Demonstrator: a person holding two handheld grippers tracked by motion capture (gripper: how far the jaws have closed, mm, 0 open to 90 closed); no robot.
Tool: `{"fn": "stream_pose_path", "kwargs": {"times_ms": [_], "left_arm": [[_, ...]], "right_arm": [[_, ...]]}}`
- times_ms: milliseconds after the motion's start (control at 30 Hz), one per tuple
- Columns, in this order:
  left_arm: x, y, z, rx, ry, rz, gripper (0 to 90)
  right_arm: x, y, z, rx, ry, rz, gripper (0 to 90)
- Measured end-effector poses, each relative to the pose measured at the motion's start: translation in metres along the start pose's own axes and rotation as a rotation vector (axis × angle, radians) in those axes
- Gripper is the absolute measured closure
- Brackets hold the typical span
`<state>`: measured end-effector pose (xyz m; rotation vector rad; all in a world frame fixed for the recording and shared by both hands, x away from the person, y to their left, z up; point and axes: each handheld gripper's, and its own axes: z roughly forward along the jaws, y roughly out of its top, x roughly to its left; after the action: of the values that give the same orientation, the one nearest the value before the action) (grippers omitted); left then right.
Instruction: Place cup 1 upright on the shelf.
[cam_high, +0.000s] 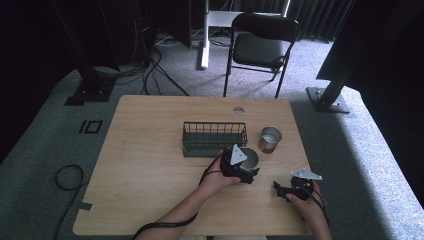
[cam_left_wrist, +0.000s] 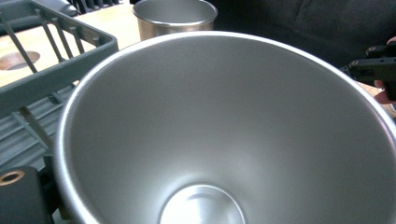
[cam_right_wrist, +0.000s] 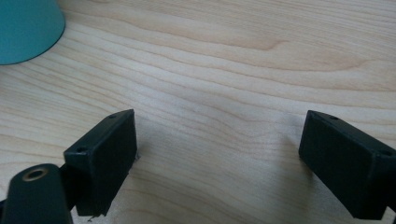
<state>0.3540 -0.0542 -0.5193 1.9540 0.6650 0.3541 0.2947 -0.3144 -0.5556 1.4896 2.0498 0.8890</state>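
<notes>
a: where is the round steel cup (cam_left_wrist: 224, 135)?
b: clamped in the left gripper (cam_high: 240, 167), beside the dark green wire rack (cam_high: 214, 137).
a: the right gripper (cam_right_wrist: 217, 154)?
b: jaws apart over the wooden table (cam_right_wrist: 243, 56). the person should keep the cup level when racking it.

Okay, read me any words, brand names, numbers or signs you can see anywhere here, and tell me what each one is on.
None: no readable text in any view.
The steel cup at the left gripper: plain metal, no marking.
The second steel cup, the wire rack, the teal thing and the table: no label or print.
The right gripper, jaws apart over bare wood: no lettering.
</notes>
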Motion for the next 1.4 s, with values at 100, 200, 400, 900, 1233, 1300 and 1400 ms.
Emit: {"fn": "stream_pose_path", "kwargs": {"times_ms": [100,200,400,900,1233,1300,1400], "left_arm": [[-0.001,0.000,0.000,-0.001,0.004,-0.005,13.5],[0.001,0.001,0.000,0.005,-0.004,-0.008,13.7],[0.004,0.000,-0.005,-0.006,-0.017,-0.023,14.0],[0.004,0.016,-0.029,-0.049,-0.029,0.009,14.1],[0.005,0.028,-0.046,-0.064,-0.019,0.037,14.1],[0.006,0.030,-0.049,-0.067,-0.017,0.039,14.1],[0.007,0.034,-0.054,-0.072,-0.012,0.037,14.1]], "right_arm": [[0.000,0.000,0.000,0.000,0.000,0.000,11.0],[0.000,0.000,0.000,0.000,0.000,0.000,11.0],[0.000,0.000,0.000,0.000,-0.001,0.000,11.0],[0.000,0.000,0.000,0.000,-0.001,-0.001,11.0],[0.000,0.000,0.000,0.000,-0.001,-0.001,11.0],[0.000,0.000,0.000,0.000,-0.001,-0.001,10.9],[0.000,0.000,0.000,0.000,-0.001,-0.001,11.0]]}}
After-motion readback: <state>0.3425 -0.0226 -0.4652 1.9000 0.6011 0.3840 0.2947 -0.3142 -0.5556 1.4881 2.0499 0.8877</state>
